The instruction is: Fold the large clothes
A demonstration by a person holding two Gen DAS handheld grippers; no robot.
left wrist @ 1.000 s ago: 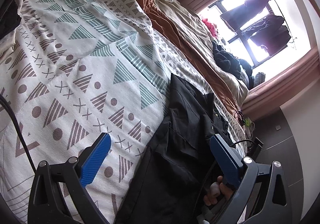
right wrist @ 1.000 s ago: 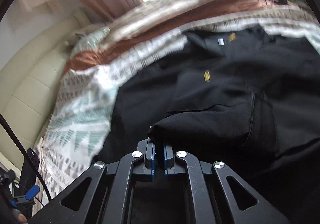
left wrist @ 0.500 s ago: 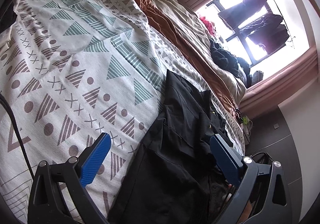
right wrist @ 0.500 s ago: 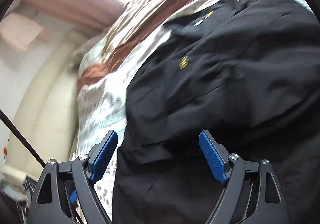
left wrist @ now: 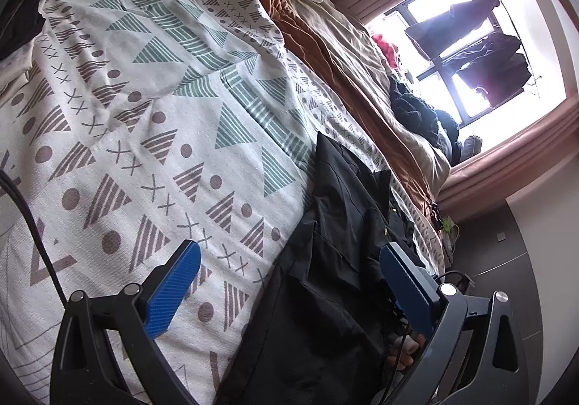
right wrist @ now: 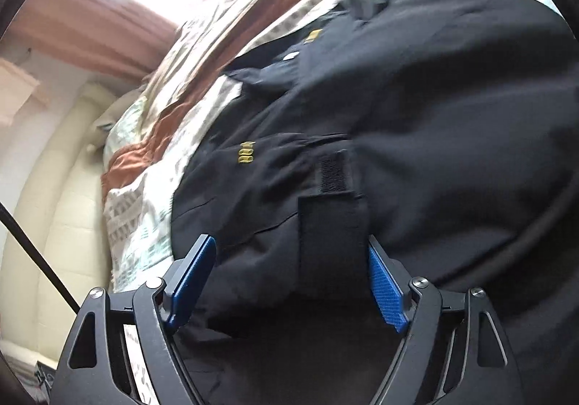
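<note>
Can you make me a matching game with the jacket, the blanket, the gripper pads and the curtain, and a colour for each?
Things:
1. jacket
2. blanket
3. pads
4. curtain

Colours:
A. blue
B. white with triangles and dots
C. black
D. pinkish brown

Pairs: 1-C, 2-B, 3-A, 4-D.
</note>
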